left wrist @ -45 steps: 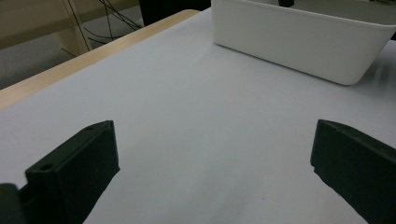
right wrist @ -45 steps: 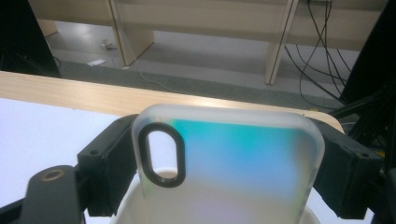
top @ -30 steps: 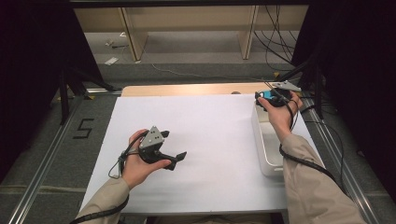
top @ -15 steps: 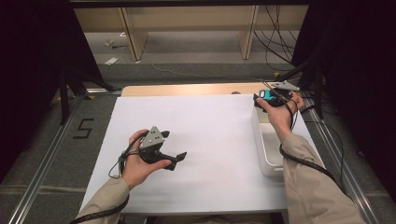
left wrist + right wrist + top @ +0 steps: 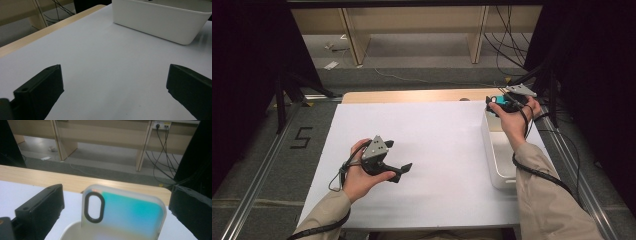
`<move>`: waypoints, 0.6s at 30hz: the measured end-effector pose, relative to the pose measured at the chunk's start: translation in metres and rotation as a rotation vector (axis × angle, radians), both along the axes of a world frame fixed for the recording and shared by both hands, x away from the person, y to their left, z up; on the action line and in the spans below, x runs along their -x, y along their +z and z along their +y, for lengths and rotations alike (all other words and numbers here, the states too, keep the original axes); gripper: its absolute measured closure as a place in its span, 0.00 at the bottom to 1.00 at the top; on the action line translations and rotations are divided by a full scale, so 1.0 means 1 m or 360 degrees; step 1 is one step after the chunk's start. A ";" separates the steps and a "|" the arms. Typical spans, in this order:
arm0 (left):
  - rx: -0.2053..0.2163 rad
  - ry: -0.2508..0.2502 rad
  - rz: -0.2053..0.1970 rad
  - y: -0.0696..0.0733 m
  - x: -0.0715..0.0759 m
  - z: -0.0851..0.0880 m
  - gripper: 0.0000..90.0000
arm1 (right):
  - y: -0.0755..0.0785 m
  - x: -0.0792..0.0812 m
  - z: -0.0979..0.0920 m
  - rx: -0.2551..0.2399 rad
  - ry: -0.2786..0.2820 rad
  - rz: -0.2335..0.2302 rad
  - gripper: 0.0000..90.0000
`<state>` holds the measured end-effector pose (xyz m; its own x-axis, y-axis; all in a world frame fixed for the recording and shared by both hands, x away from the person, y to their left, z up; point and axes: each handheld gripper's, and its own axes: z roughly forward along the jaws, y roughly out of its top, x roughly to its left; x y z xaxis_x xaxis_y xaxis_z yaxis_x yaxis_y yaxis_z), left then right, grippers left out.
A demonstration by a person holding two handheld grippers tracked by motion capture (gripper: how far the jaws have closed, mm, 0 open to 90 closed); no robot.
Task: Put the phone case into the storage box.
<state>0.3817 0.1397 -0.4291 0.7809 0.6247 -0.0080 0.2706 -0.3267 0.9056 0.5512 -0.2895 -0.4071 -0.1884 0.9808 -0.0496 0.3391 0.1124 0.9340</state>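
At the far right corner of the table (image 5: 437, 140), toward 2 o'clock from its middle in the high view, the right gripper (image 5: 507, 102) hangs over the far end of the white bin (image 5: 497, 160), and the phone case (image 5: 123, 216) stands directly between its jaws. In the right gripper view the case is on end: its long axis runs roughly 12 to 6 o'clock, its teal back faces the camera, the oval camera cutout sits at about 10 o'clock on that face, and its lower end dips past the bin's rim. So the case lies dead ahead of this gripper, with no sideways offset to correct, and the right hand (image 5: 512, 120) is by far the nearer one. The jaws have just been opening and now stand wide. A strip of background shows on either side of the case, so the pads are not pressing it; what keeps it upright, the bin's wall or something else, I cannot tell. My guess is that the case is being let go into the bin, and the next move would simply be lifting clear toward 12 o'clock without brushing its top edge. The left gripper (image 5: 404, 169) rests low over the bare table at about 8 o'clock from the middle, well apart from the case. Its jaws point toward the bin at 3 o'clock and are spread wide with nothing between them.
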 end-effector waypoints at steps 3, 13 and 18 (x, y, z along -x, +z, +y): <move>0.0001 0.0000 -0.0001 0.000 0.000 0.000 0.00 | 0.003 0.001 0.001 -0.0001 0.0002 -0.0015 0.01; 0.0000 0.0004 -0.0001 0.000 0.001 0.000 0.00 | 0.012 0.006 -0.001 -0.0043 0.0004 -0.0042 0.02; 0.0000 0.0004 -0.0003 0.001 0.001 0.000 0.00 | 0.015 0.010 -0.003 -0.0047 0.0014 -0.0034 0.03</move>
